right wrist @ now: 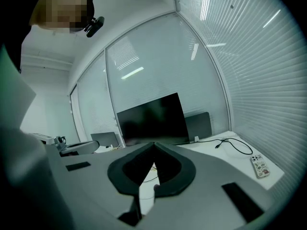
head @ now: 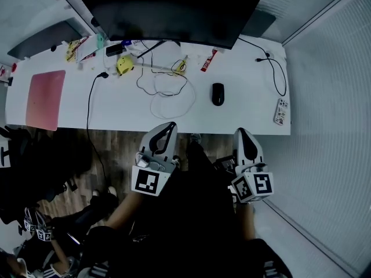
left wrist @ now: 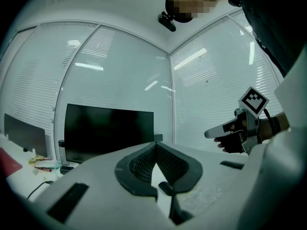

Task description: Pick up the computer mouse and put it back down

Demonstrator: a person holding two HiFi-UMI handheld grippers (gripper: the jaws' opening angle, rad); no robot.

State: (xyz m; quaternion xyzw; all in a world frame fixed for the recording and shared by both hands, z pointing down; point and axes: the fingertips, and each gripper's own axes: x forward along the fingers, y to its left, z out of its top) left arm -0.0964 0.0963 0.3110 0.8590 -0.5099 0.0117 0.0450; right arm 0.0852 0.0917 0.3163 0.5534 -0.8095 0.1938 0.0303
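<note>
The black computer mouse (head: 217,94) lies on the white desk (head: 116,112), right of centre and below the monitor. Both grippers hang short of the desk's near edge, over the floor, and point toward the desk. My left gripper (head: 171,125) is shut with nothing in it; its tips meet in the left gripper view (left wrist: 155,143). My right gripper (head: 242,131) is also shut and empty, a little right of the mouse and well short of it. In the right gripper view the right gripper (right wrist: 154,143) has its jaws closed to a point, and they hide the mouse.
A large dark monitor (head: 174,10) stands at the back of the desk. Loose cables (head: 168,88), a yellow object (head: 124,65) and a pink mat (head: 45,99) lie left of the mouse. A stickered phone (head: 281,111) and black cable (head: 277,68) are at the right end. Blinds cover the right wall.
</note>
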